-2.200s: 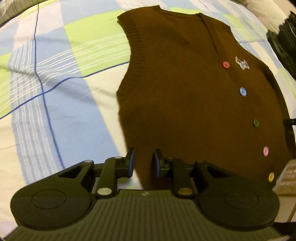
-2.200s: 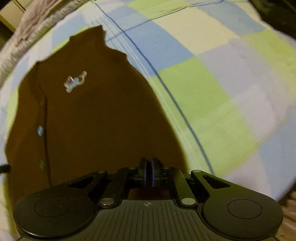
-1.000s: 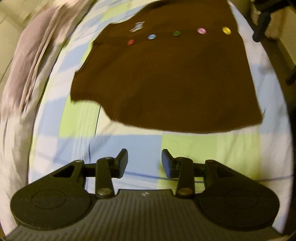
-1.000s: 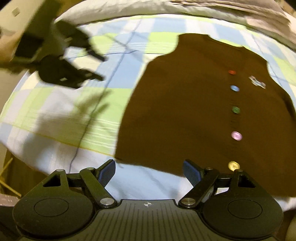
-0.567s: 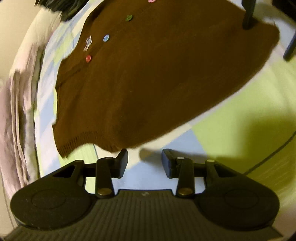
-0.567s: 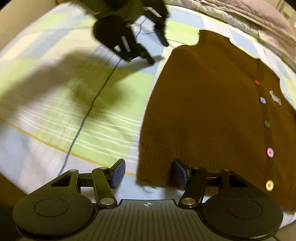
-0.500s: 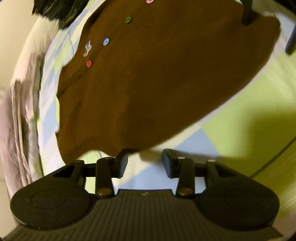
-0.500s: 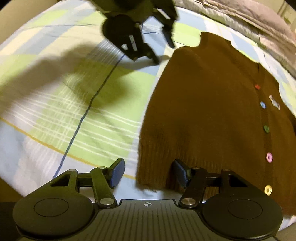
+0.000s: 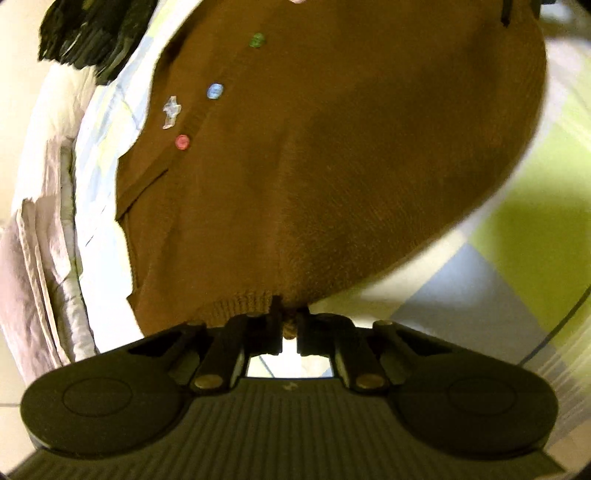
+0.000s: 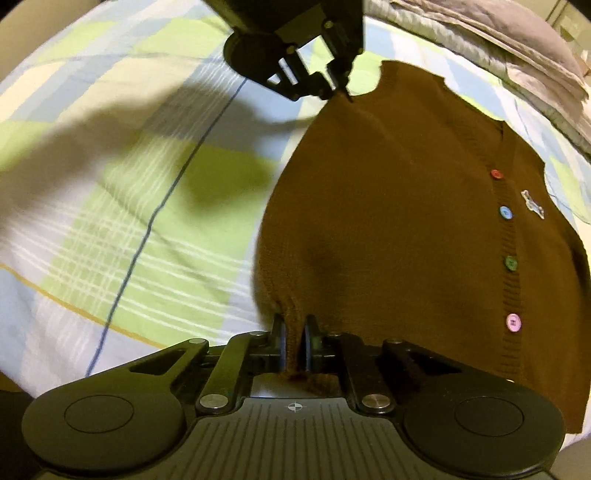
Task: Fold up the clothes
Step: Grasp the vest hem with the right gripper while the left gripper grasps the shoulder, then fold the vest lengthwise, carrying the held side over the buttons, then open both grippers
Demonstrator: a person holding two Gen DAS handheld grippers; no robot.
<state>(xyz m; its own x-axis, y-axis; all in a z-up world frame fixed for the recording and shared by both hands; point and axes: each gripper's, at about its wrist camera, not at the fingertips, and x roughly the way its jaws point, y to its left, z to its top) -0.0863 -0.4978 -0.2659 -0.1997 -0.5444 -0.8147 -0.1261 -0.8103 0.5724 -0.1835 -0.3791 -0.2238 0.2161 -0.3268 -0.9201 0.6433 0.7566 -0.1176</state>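
Observation:
A brown knitted vest [image 10: 399,221] with coloured buttons and a small white badge lies on a checked bedsheet [image 10: 122,206]. My right gripper [image 10: 294,339] is shut on the vest's hem corner, and the knit bunches between its fingers. My left gripper [image 9: 290,321] is shut on the vest's ribbed armhole edge [image 9: 240,301]. From the right wrist view the left gripper [image 10: 338,90] pinches the vest's far side edge, lifted a little. The vest [image 9: 332,147] fills the left wrist view, its side edge raised.
A grey and white folded quilt [image 10: 498,33] runs along the far side of the bed. A dark garment pile [image 9: 88,33] lies beyond the vest's collar. The bed edge [image 10: 44,369] is close below my right gripper.
Both grippers moved in onto the vest's side edge and closed on it: right at the hem corner, left at the armhole. The edge now lifts and bunches.

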